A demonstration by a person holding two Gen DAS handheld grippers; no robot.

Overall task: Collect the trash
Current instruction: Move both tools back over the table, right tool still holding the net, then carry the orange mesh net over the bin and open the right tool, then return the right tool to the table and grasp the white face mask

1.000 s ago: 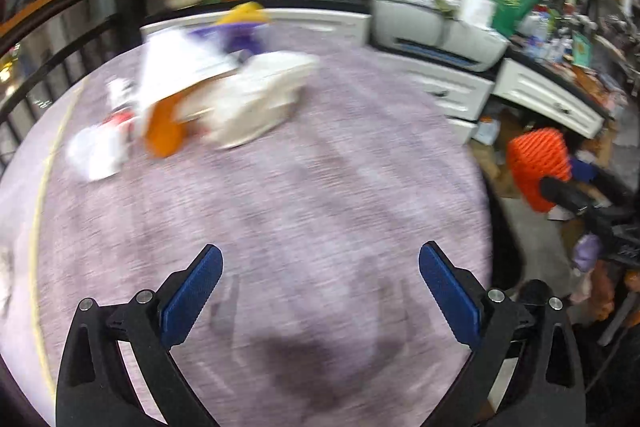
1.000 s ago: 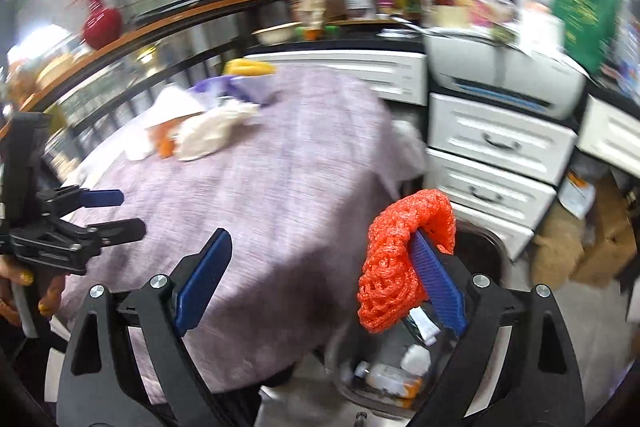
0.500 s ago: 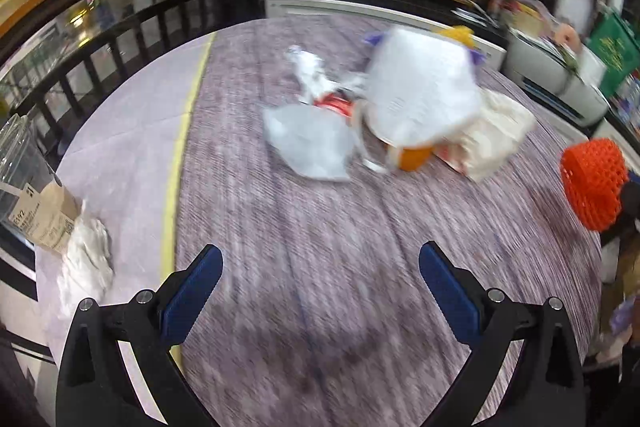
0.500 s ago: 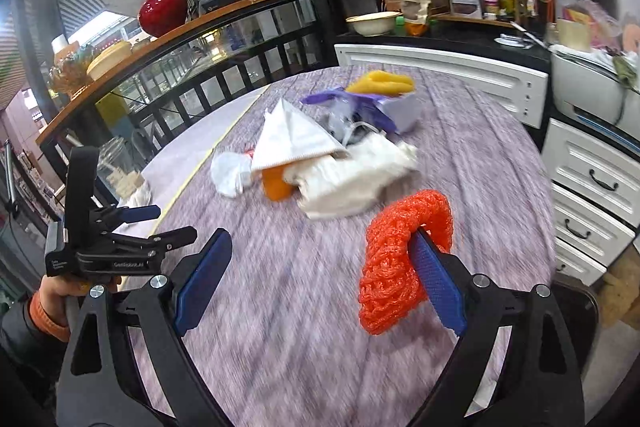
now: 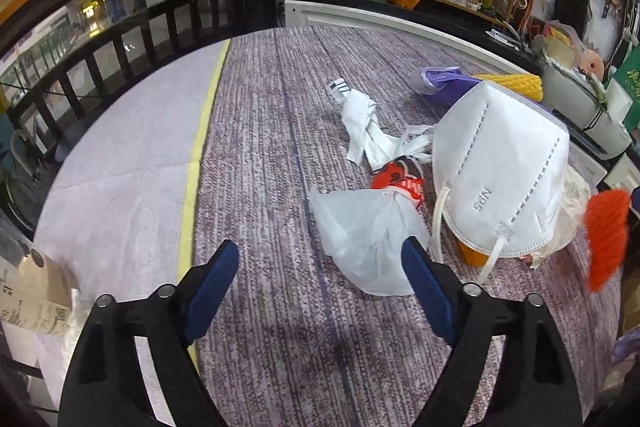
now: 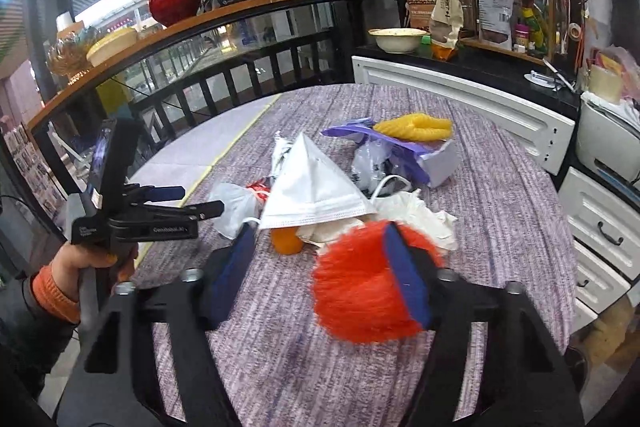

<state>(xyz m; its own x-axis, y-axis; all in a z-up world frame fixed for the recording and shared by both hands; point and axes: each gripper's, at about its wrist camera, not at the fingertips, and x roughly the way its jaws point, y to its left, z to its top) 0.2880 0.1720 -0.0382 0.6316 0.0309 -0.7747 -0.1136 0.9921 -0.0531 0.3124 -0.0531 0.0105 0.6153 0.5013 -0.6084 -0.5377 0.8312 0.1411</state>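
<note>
A pile of trash lies on the purple tablecloth [image 5: 260, 131]: a white N95 mask [image 5: 500, 171], a crumpled clear bag [image 5: 368, 239], a twisted white wrapper [image 5: 360, 127], a red scrap [image 5: 396, 179], a purple box [image 6: 412, 151] and a yellow foam net [image 6: 416, 125]. My left gripper [image 5: 320, 287] is open and empty, just in front of the clear bag. My right gripper [image 6: 320, 267] is open, with an orange-red foam net [image 6: 360, 291] hanging on its right finger, over the near side of the pile. The net also shows in the left wrist view [image 5: 606, 239].
A small orange cup [image 6: 286, 239] and cream paper [image 6: 416, 215] lie under the mask. A black railing [image 5: 120, 39] runs behind the table. White cabinets [image 6: 460, 103] and drawers [image 6: 600, 223] stand at the back and right. A paper bag [image 5: 36, 291] sits at the table's left edge.
My left gripper has swung left and come close to the clear bag. My right gripper has moved from over the bin by the drawers to over the pile, the net still on its finger.
</note>
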